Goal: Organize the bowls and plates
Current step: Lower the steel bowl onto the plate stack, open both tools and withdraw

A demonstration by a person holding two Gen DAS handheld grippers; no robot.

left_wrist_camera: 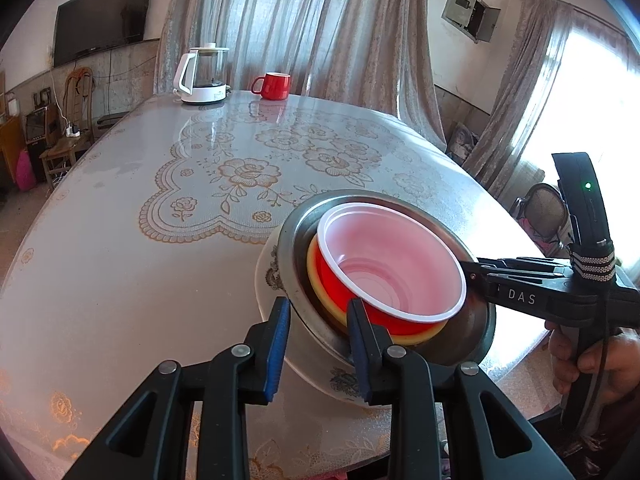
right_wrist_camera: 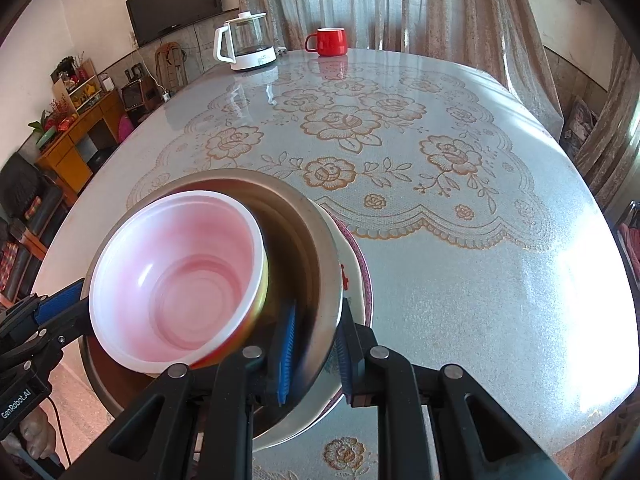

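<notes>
A stack of dishes is held tilted above the table: a white patterned plate (left_wrist_camera: 272,276) at the bottom, a steel bowl (left_wrist_camera: 476,320) in it, a yellow bowl (left_wrist_camera: 314,268), and a red bowl with a pale pink inside (left_wrist_camera: 384,256) on top. My left gripper (left_wrist_camera: 318,344) grips the stack's near rim, one finger outside, one inside the steel bowl. My right gripper (right_wrist_camera: 316,350) grips the opposite rim of the steel bowl (right_wrist_camera: 304,248) and plate (right_wrist_camera: 356,280); the red bowl (right_wrist_camera: 176,280) leans inside. The right gripper also shows in the left wrist view (left_wrist_camera: 472,270).
The table (left_wrist_camera: 120,260) has a glossy lace-pattern cover. A white kettle (left_wrist_camera: 202,76) and a red mug (left_wrist_camera: 274,86) stand at its far edge. Curtains hang behind, with a chair at the left and a cabinet (right_wrist_camera: 76,140) beyond.
</notes>
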